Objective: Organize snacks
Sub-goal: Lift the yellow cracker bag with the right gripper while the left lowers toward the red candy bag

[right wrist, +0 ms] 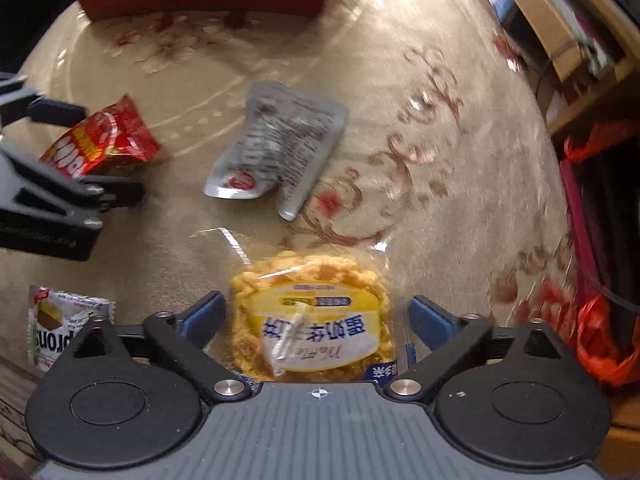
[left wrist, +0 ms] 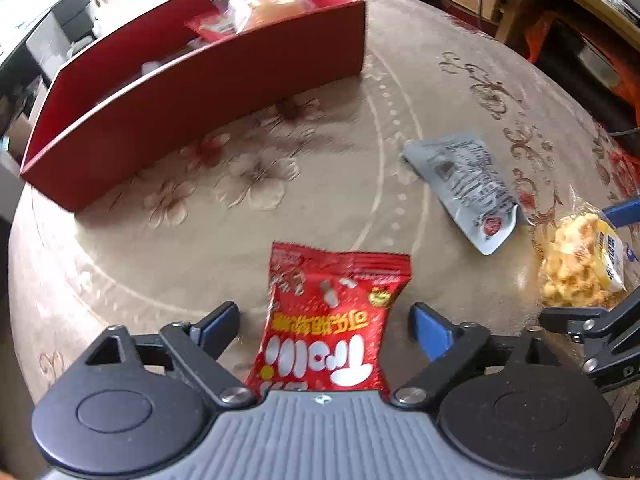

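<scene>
A red snack packet [left wrist: 340,280] lies flat on the flowered tablecloth [left wrist: 260,220]. My left gripper [left wrist: 323,312] stands open over it, one blue pad on each side, neither touching. A clear packet of yellow waffle [right wrist: 316,320] lies between the fingers of my right gripper [right wrist: 315,300], which is also open with gaps at both pads. Between the two packets lies a silver pouch [left wrist: 468,184], printed side up. The red open box [left wrist: 200,92] stands at the far side of the table, with several snack packets [left wrist: 264,4] inside.
A small white packet [right wrist: 60,324] lies near the table's front edge, left of my right gripper. Wooden shelves [right wrist: 560,20] and an orange plastic bag [right wrist: 600,344] stand past the table's right edge. Furniture shows beyond the box.
</scene>
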{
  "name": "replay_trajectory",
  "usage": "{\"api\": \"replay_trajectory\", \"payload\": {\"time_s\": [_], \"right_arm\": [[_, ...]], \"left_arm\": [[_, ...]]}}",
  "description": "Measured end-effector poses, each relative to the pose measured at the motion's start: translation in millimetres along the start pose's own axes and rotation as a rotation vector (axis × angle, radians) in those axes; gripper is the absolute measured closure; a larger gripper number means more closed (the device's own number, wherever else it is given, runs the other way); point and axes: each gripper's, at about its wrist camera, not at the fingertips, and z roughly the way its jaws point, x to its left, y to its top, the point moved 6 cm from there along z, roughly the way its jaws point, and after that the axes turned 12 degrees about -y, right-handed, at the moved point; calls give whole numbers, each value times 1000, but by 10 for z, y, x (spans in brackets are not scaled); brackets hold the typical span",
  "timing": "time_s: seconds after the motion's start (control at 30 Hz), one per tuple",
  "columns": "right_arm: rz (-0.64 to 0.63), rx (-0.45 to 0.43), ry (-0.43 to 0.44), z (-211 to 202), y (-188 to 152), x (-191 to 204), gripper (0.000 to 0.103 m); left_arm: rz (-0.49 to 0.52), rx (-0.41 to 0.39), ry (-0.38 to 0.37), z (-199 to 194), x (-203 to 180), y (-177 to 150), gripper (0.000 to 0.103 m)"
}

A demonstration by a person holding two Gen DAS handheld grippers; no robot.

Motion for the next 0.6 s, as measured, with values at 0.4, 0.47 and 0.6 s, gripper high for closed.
{"api": "replay_trajectory", "payload": {"time_s": [0.4,0.47,0.6], "right_arm": [[32,-19,-7,35,15,-25,0],[45,-21,-9,44,5,-43,0],[73,-32,-30,5,-56,-27,1]], "left_arm": [[-24,-20,17,35,35,-29,1],[-26,-25,13,29,43,-26,1],[-46,-37,19,-3,49,-23,1]]}}
